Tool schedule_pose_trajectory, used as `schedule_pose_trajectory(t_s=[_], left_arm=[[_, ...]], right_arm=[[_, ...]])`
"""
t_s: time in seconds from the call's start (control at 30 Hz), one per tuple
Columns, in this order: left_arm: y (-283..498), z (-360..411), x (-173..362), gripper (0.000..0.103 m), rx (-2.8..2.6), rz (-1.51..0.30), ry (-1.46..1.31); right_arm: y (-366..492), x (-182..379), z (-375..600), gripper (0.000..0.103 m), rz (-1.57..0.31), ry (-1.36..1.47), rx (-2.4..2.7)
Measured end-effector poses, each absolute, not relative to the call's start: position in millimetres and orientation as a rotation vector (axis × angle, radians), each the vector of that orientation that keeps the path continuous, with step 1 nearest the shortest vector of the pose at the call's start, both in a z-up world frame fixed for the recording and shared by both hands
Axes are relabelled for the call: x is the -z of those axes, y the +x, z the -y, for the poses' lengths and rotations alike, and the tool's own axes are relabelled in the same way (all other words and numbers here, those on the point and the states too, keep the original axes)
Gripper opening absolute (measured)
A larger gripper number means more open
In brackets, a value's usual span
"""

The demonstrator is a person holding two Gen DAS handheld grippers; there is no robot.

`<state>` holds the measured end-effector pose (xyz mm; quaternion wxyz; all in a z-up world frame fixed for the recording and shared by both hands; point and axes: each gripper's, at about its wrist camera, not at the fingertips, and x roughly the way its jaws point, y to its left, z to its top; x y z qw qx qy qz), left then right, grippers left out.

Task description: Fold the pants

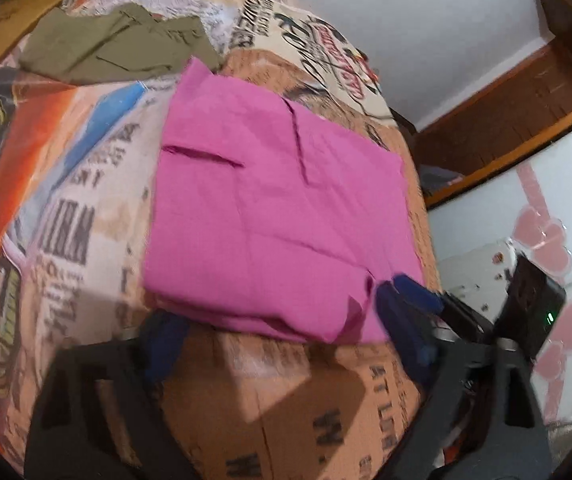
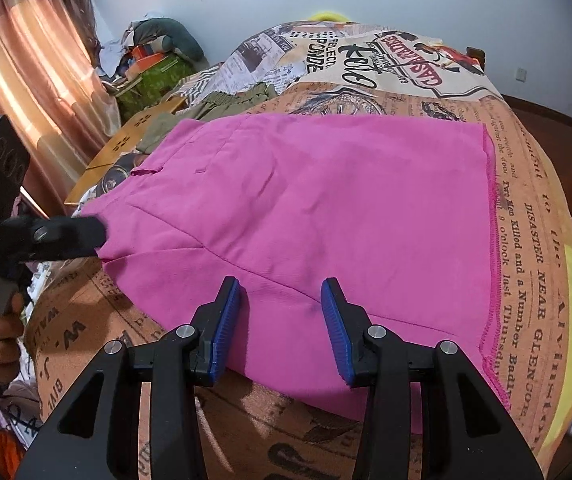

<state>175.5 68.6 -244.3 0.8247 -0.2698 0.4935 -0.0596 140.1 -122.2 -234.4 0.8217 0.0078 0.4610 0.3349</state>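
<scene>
The pants (image 2: pixel 306 216) lie flat on the bed (image 2: pixel 534 240). A second garment (image 1: pixel 118 44) lies beyond them. The right tongs (image 2: pixel 282 332) stand at their near edge, the left tongs (image 1: pixel 278 344) at a corner.

All the legible writing is printed on the bedsheet (image 2: pixel 526 208). In the right wrist view, along its right edge beside the pants (image 2: pixel 326 208), lines of newspaper print run sideways: "DISASTER NEAR GLENCOE", then "Killed and a Number Badly" and "o'clock last Thursday". Toward the far edge a red-and-cream emblem carries lettering seen upside down that seems to read "CASA RADIO", with script like "Kelo" left of it. At the near left corner, "W. WAL" and "GIVE" show. In the left wrist view the sheet's print is too blurred to read.
</scene>
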Motion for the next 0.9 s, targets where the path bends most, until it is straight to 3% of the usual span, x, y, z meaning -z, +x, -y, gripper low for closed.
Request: schedule_pose_trajectory(t_s=[0.03,0.1,0.17,0.4,0.6,0.9], left_arm=[[178.1,-71.1,245.2,0.064,0.110,-1.051,-0.570],[183.3,-77.1,247.6,0.039,0.091,-1.046,-0.585],[185.8,-81.0,249.2,0.032,0.102,-1.054,-0.591],[177.1,-68.8,216.6,0.021,0.003,-0.934,-0.339],[163.2,-73.0,186.9,0.019,-0.060,-0.824,-0.180],[136.5,-64.7,172.9,0.019,-0.072,-0.726,0.040]], right_arm=[[140.5,235.2,123.2,0.039,-0.981,0.021,-0.716],[140.5,235.8,123.6,0.039,-0.981,0.025,-0.719],[140.5,235.6,123.2,0.039,-0.981,0.024,-0.720],[148.0,222.8,114.5,0.039,-1.001,0.023,-0.717],[154.2,204.2,74.5,0.039,-0.953,-0.018,-0.756],[144.5,222.9,19.1,0.042,-1.045,-0.179,-0.866]])
